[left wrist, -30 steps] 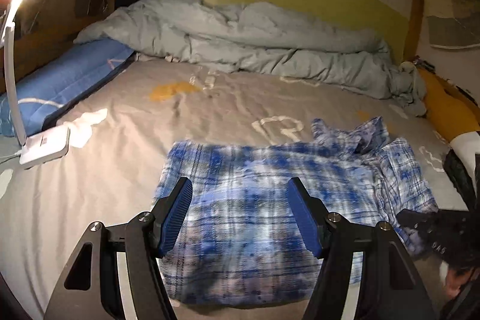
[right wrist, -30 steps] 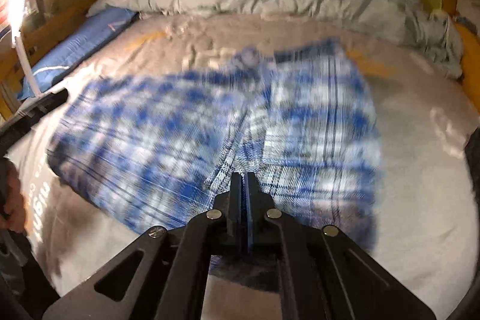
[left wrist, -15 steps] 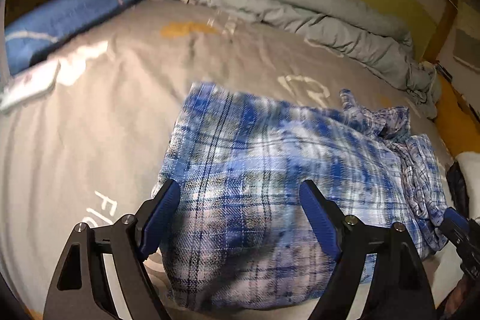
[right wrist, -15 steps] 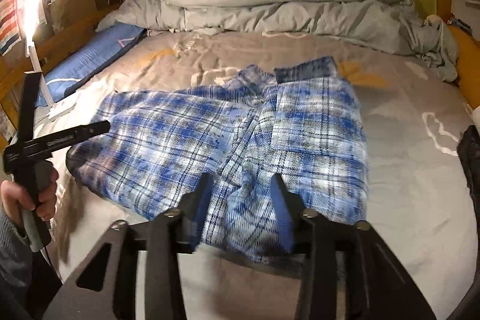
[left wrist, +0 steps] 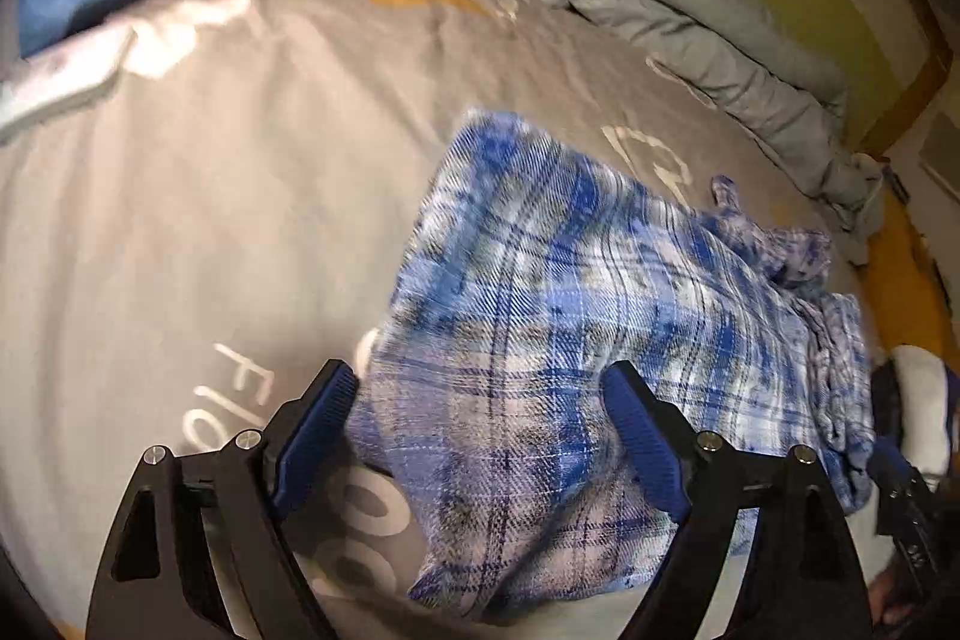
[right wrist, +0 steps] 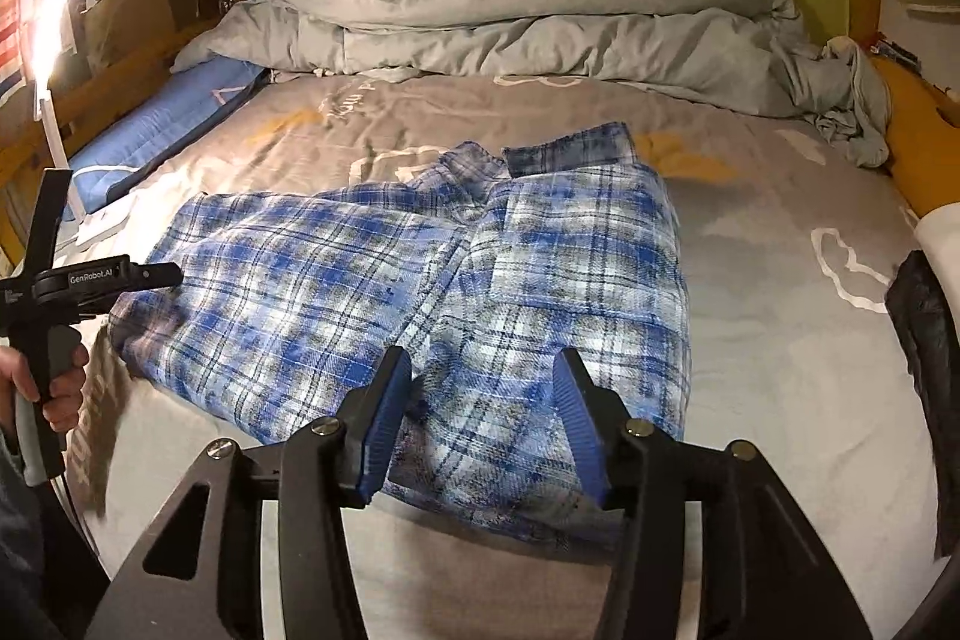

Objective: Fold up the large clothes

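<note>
A blue plaid shirt lies partly folded on the bed. The left gripper hovers over its corner, jaws wide and opening; the right gripper, jaws about half open and widening, holds nothing above the hem.

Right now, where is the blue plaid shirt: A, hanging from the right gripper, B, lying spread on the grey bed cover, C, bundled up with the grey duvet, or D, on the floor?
B: the blue plaid shirt lies spread on the grey bed cover, apart from the grey duvet bunched at the headboard.
</note>
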The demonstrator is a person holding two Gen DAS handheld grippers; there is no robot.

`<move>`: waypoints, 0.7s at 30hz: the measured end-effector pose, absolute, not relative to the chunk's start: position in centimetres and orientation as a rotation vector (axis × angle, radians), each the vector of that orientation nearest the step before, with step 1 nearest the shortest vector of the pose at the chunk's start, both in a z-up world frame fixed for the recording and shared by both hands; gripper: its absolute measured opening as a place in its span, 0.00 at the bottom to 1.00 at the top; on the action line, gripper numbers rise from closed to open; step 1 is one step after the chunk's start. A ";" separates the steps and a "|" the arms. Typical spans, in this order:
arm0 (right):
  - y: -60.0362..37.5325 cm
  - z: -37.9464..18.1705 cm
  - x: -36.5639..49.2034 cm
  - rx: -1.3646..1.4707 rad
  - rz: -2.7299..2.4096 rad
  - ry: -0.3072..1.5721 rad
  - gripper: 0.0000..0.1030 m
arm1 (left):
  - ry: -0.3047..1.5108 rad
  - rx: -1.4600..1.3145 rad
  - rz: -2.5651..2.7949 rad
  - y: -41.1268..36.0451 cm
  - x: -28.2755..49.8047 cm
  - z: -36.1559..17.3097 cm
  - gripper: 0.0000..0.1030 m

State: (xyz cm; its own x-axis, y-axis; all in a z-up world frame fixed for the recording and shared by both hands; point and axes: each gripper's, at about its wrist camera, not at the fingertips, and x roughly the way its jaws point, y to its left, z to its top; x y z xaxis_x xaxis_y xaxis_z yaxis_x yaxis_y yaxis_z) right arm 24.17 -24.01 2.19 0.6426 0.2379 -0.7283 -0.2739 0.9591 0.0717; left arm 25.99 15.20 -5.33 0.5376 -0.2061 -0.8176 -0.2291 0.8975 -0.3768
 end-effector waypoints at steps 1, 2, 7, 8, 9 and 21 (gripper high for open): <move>-23.8 2.2 24.2 -0.050 0.296 0.821 0.47 | 1.011 -0.488 -0.001 15.3 26.0 -5.4 0.83; -23.7 2.2 24.1 -0.052 0.298 0.820 0.47 | 0.995 -0.506 -0.022 15.4 26.0 -5.4 0.73; -22.9 2.0 24.1 -0.067 0.311 0.822 0.47 | 0.976 -0.589 -0.100 15.6 26.4 -6.3 0.31; -22.7 1.9 24.0 -0.066 0.313 0.823 0.47 | 0.971 -0.596 -0.115 15.4 26.4 -6.3 0.20; -22.6 1.8 24.1 -0.065 0.315 0.824 0.47 | 0.958 -0.593 -0.119 15.1 26.3 -6.0 0.19; -23.8 1.8 24.0 -0.057 0.280 0.838 0.50 | 0.743 -0.405 -0.244 8.0 25.0 5.7 0.12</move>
State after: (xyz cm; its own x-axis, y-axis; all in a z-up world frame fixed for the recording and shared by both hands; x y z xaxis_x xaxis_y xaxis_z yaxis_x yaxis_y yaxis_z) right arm 24.01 -23.79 1.79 0.6348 0.2225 -0.7399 -0.2676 0.9617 0.0596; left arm 25.03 7.98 5.70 0.7137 -0.3548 -0.6039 0.0732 0.8953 -0.4395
